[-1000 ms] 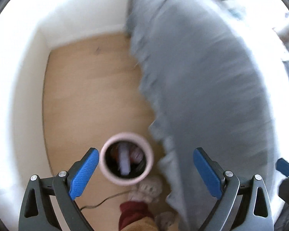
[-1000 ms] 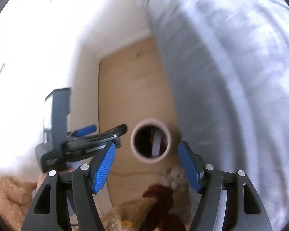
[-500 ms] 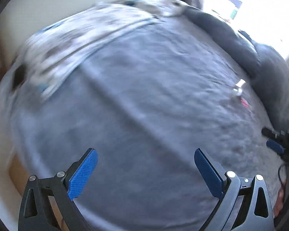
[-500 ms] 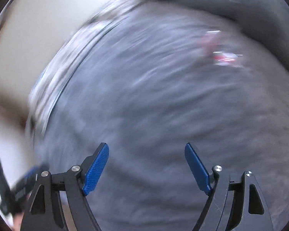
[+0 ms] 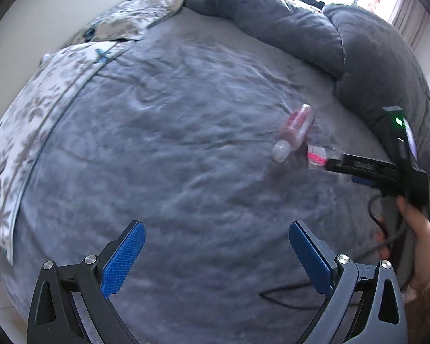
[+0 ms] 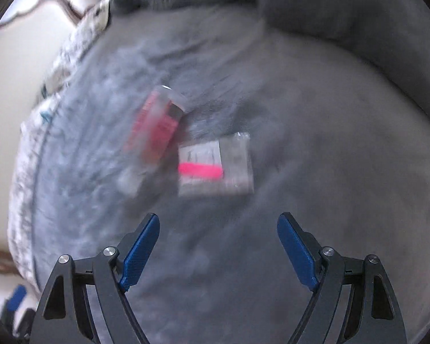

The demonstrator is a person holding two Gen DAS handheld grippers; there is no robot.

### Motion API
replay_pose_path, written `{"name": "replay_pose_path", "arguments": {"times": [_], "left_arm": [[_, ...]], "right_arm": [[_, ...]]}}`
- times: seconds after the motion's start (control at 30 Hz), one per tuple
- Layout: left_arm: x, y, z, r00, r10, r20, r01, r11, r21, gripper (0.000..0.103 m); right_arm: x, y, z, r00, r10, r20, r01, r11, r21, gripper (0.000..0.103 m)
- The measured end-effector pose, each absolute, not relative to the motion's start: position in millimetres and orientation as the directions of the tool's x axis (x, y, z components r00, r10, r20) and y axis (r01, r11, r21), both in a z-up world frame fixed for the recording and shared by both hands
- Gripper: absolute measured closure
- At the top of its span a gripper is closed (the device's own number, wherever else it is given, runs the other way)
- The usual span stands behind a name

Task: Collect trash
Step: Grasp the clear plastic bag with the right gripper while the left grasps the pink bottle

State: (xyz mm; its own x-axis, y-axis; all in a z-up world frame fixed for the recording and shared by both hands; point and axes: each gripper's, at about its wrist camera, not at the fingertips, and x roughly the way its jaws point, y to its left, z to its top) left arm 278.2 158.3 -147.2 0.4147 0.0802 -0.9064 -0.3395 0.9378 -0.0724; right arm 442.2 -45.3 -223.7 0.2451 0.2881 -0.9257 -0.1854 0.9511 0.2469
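Observation:
A clear plastic bottle with a pink label (image 5: 293,132) lies on its side on the grey bed sheet (image 5: 172,143). A clear wrapper with a pink stripe (image 5: 316,154) lies just right of it. In the right wrist view the bottle (image 6: 154,126) and the wrapper (image 6: 215,166) lie ahead of my right gripper (image 6: 218,249), which is open and empty above the sheet. My left gripper (image 5: 215,258) is open and empty, well short of the trash. My right gripper shows in the left wrist view (image 5: 355,169), close to the wrapper.
A rolled grey duvet (image 5: 315,28) runs along the far and right side of the bed. Flower-patterned pillows (image 5: 43,109) lie at the left. A black cable (image 5: 286,295) trails over the sheet near the person's hand (image 5: 415,229).
Both grippers have swung up from the pink bin on the wooden floor to the bed. The bottle and wrapper have come into view, and the right gripper has moved closer to them.

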Motion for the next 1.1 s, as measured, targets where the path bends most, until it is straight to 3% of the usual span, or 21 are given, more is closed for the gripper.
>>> {"name": "replay_pose_path", "arguments": {"times": [0.23,0.33,0.53,0.6,0.7,0.73,0.77,0.8,1.1], "left_arm": [[305,152,-162,0.365,0.09,-0.926,-0.363,0.93,-0.053,0.003],[310,147,-170,0.354,0.095,-0.931,-0.372,0.927,-0.047,0.003],[310,135,-181,0.323,0.077,-0.943,-0.383,0.922,-0.056,0.003],[309,130,-181,0.319,0.078,-0.945,-0.375,0.926,-0.05,0.003],[307,127,-178,0.323,0.08,-0.943,-0.367,0.929,-0.047,0.003],[306,126,-176,0.324,0.08,-0.943,-0.366,0.929,-0.047,0.003],[306,125,-175,0.325,0.081,-0.942,-0.364,0.93,-0.045,0.003],[306,124,-173,0.326,0.084,-0.942,-0.36,0.932,-0.041,0.003],[305,116,-160,0.359,0.097,-0.928,-0.339,0.94,-0.033,0.003]], "right_arm": [[493,-27,-263,0.169,0.216,-0.962,-0.226,0.958,0.176,0.02],[494,-23,-268,0.182,0.207,-0.961,-0.251,0.955,0.158,0.013],[484,-12,-274,0.214,0.142,-0.967,-0.326,0.943,0.066,0.015],[484,-10,-273,0.213,0.131,-0.968,-0.32,0.946,0.058,0.02],[479,-7,-268,0.219,0.131,-0.967,-0.333,0.942,0.052,0.044],[479,-7,-266,0.22,0.139,-0.966,-0.34,0.939,0.057,0.058],[477,-8,-262,0.217,0.165,-0.962,-0.351,0.933,0.08,0.093],[476,-9,-259,0.211,0.187,-0.959,-0.36,0.927,0.102,0.099],[449,-30,-222,0.261,0.278,-0.925,-0.405,0.901,0.156,0.1]]}}
